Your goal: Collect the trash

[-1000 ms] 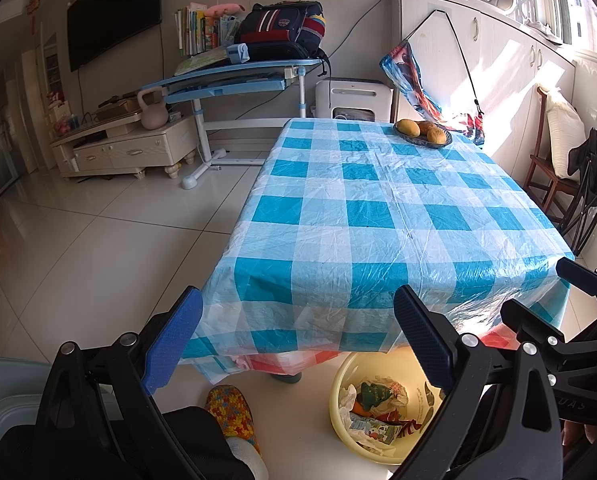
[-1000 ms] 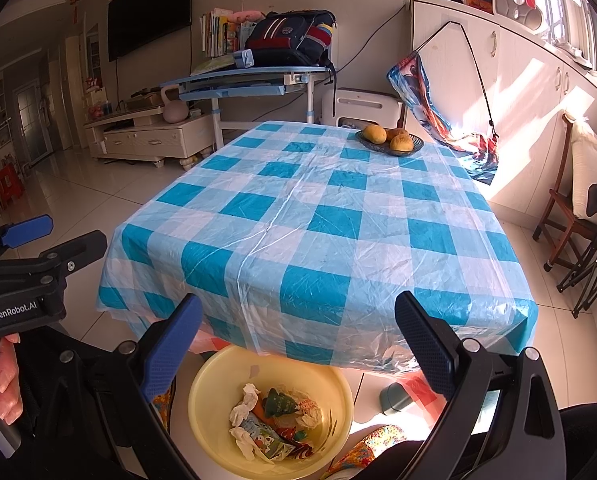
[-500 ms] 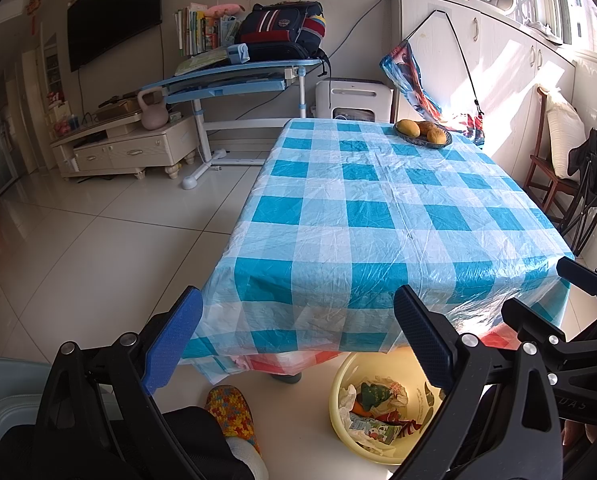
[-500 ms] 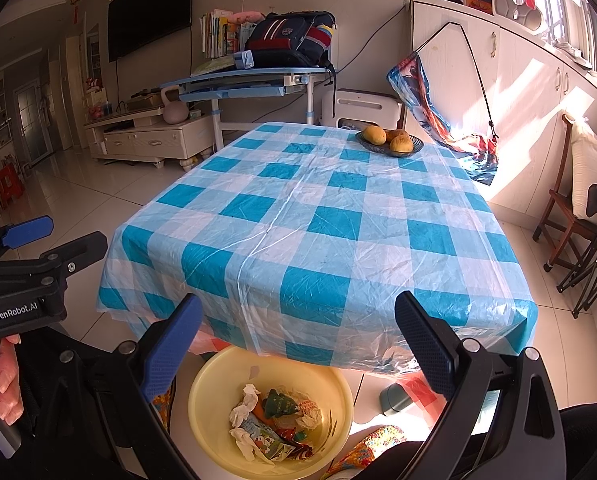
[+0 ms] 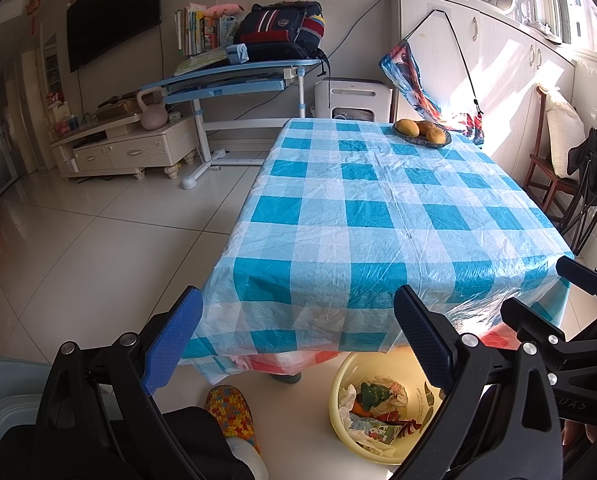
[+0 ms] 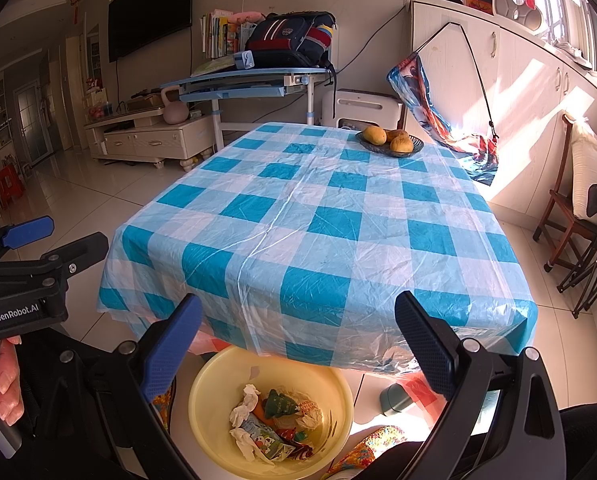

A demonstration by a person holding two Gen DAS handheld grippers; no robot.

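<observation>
A yellow basin (image 6: 218, 376) stands on the floor at the table's near edge, holding crumpled tissues, wrappers and a small carton (image 6: 266, 428). It also shows in the left wrist view (image 5: 336, 396). My left gripper (image 5: 294, 344) is open and empty, held in front of the table edge, left of the basin. My right gripper (image 6: 298, 348) is open and empty, just above the basin. The left gripper also shows at the left of the right wrist view (image 6: 30, 248).
A table under a blue-and-white checked plastic cloth (image 6: 318, 216) fills the middle; a dish of mangoes (image 6: 390, 142) sits at its far right. A wooden chair (image 6: 566, 208) and folded black frame stand right. A child's desk (image 6: 250, 80) and TV cabinet (image 6: 150, 140) stand behind.
</observation>
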